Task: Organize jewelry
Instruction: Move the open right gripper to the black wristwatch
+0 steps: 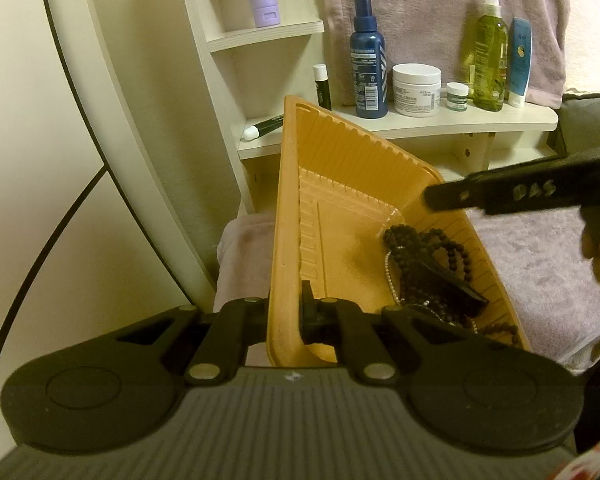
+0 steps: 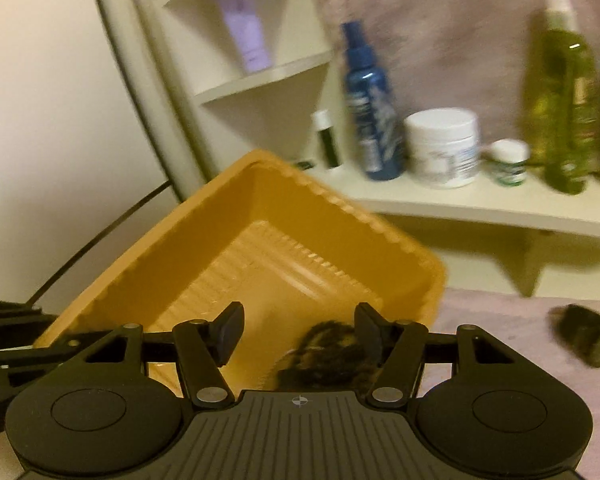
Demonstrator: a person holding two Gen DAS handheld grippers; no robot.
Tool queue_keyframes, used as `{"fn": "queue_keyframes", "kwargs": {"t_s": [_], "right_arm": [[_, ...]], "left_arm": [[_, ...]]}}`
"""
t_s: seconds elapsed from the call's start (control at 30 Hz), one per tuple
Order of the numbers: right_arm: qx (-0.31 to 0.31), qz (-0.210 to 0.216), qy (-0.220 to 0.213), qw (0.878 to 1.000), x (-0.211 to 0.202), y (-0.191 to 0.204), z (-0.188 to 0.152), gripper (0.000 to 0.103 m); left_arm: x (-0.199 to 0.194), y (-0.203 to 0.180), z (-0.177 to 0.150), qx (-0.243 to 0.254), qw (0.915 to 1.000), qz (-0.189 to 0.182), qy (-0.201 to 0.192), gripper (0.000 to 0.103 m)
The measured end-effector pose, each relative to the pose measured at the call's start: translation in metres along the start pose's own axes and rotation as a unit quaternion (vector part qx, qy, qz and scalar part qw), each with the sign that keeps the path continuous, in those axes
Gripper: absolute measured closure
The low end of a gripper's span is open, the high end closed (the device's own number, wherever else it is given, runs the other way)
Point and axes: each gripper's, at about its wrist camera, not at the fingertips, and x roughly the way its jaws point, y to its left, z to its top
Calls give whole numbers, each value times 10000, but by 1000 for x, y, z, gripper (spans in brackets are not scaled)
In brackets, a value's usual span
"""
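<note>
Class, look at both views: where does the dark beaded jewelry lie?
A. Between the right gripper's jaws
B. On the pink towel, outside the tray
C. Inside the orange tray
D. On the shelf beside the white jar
C: the beaded jewelry lies heaped on the floor of the orange tray, whose rim the left gripper pinches.

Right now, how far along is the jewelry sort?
Done: bead necklaces lie in the orange tray. In hand: left gripper clamps the tray's rim; right gripper is open above the beads, holding nothing. Left: a dark object sits outside on the pink cloth.
</note>
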Motion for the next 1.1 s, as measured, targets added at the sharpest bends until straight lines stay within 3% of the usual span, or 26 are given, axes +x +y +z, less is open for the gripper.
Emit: {"fn": "queue_keyframes", "kwargs": {"t_s": [0.3,0.67,1.1], "right_arm": [[332,-826,-40,9960,-34,-52,-13,42],[626,-1746,-28,9826,-73,-113,-37,42],[675,-2126,-115,9747,-88,-137,-43,42]], "left_arm": [[0,1,-1,3,10000,-3,-7,97],[0,0,0,13,10000,1,-5,97],[0,0,1,56,10000,14,16,97]]}}
